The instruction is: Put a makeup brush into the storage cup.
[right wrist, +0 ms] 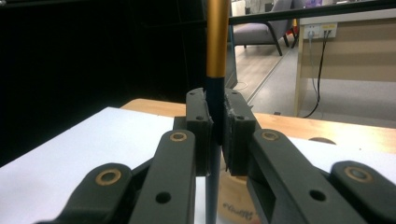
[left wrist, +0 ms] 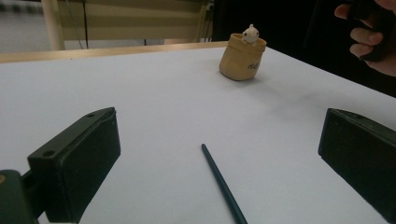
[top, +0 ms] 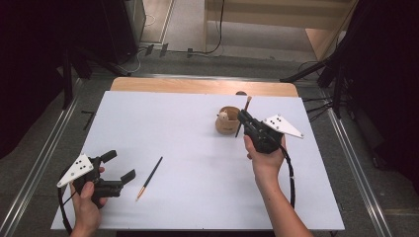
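Big white table (top: 197, 197) takes up most of the shot. Right gripper (top: 243, 117) is pinching a paintbrush (top: 243, 118) upright, clamped tight on the dark handle right over the little tan pot (top: 227, 121) near the back edge. Left gripper (top: 120, 166) has its jaws spread wide, just beside a second brush (top: 149, 178) lying flat on the table.

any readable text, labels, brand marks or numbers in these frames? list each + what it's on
Nothing legible.
Dark lettering on the front of the tan holder: too blurred to read in the left gripper view.
The same lettering at the holder's base in the right gripper view, below the right hand-held gripper shut on a brush: too blurred to read.
The brush on the table bears no readable mark.
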